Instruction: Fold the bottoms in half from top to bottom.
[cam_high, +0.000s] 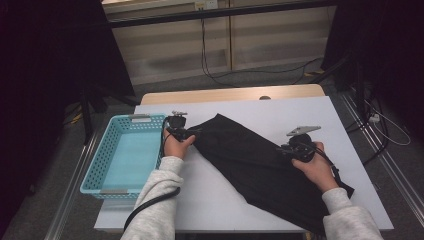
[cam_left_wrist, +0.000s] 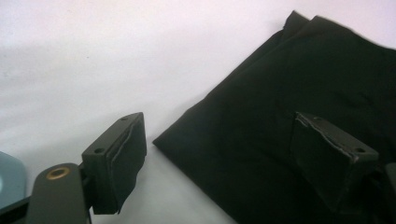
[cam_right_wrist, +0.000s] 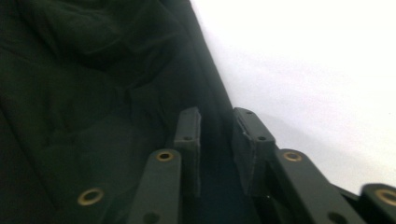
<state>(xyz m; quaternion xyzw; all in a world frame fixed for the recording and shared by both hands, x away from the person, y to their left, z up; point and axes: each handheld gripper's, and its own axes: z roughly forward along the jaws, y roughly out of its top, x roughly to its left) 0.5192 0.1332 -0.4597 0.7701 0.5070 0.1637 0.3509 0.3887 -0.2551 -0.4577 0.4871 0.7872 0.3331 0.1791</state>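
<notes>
While one black cloth lies slantwise across the white tabletop, two tools work its edges. One turquoise basket sits at the tabletop's left edge. Left tool is released, jaws wide astride the cloth's corner. Right tool stands narrowly parted at the cloth's edge; whether it pinches, I cannot tell. Bare tabletop spreads beyond.

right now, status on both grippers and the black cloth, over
Left gripper open, straddling the black cloth corner. Right gripper narrow gap at cloth edge, grip unclear. Basket sits left, nothing in the way.
</notes>
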